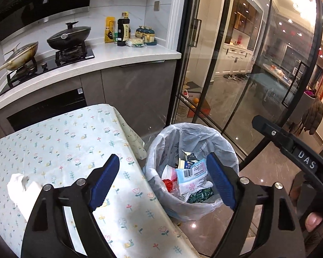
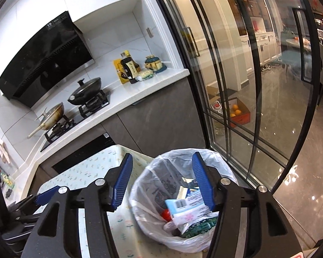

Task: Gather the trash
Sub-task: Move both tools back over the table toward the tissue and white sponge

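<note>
1. Trash lies in the lined bin (image 1: 190, 148), which stands on the floor just beside the table (image 1: 60, 142) with the flowered cloth; wrappers, a red scrap and a green packet fill its bottom.
2. Left gripper (image 1: 163, 182) has its jaws spread wide with nothing between them; it hangs above the bin's near rim, one blue pad over the table edge, the other over the bin.
3. Right gripper (image 2: 162, 185) is also parted and empty, a little narrower, poised over the bin's mouth. From the left wrist view its black body (image 1: 290, 148) shows on the side of the bin away from the table.
4. One white crumpled tissue (image 1: 24, 190) is left on the table, well away from the bin, at the left gripper's side; I judge it to be the next piece to collect.
5. Risks: the tissue is soft and flat, so the pads could pinch the cloth with it and drag the cloth off the table; the bin's loose liner could snag on a pad and tip the light bin; the two grippers sit close together and could knock each other.
</note>
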The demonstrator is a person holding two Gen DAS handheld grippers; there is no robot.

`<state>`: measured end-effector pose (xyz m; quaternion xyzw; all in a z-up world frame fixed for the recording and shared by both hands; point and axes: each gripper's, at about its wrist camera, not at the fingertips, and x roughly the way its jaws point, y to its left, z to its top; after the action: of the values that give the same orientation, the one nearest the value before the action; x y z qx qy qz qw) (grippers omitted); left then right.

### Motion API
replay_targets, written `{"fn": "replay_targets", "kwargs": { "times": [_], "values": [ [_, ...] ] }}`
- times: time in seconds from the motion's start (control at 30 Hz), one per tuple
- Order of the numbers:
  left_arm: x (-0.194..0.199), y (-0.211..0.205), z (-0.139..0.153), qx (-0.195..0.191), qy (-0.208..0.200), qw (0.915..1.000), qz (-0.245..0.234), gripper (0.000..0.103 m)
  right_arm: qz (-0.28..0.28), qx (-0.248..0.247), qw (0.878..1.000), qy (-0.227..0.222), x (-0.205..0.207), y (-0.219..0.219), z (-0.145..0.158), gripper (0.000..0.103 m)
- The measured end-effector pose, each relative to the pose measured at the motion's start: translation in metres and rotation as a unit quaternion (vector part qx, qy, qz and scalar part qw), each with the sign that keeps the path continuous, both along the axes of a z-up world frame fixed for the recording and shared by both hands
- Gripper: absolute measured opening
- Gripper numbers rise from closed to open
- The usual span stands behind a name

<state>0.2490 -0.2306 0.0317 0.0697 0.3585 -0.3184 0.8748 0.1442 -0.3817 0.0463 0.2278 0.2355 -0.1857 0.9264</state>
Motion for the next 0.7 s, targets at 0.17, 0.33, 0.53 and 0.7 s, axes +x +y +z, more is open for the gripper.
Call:
{"fn": "replay_targets", "kwargs": {
  "times": [0.17, 0.33, 0.53, 0.7],
  "values": [
    [-0.003, 0.029, 0.011, -0.012, -0.004, 0.9998, 0.018, 0.083, 0.018, -0.015, 1.000, -0.011, 0.000, 0.030, 0.018, 0.062],
    [0.001, 0.071, 0.018, -0.022, -0.005, 0.9988, 0.045, 0.086, 0.045, -0.021, 0.999, -0.016, 0.005, 0.066, 0.027, 0.064],
    [0.012, 0.128, 0.019, -0.025, -0.004, 0.9958, 0.088, 0.089, 0.079, -0.025, 0.996, -0.015, 0.017, 0.113, 0.031, 0.065],
    [0.020, 0.176, 0.018, -0.022, -0.008, 0.9928, 0.117, 0.089, 0.107, -0.025, 0.994, -0.007, 0.033, 0.153, 0.030, 0.065]
  ]
}}
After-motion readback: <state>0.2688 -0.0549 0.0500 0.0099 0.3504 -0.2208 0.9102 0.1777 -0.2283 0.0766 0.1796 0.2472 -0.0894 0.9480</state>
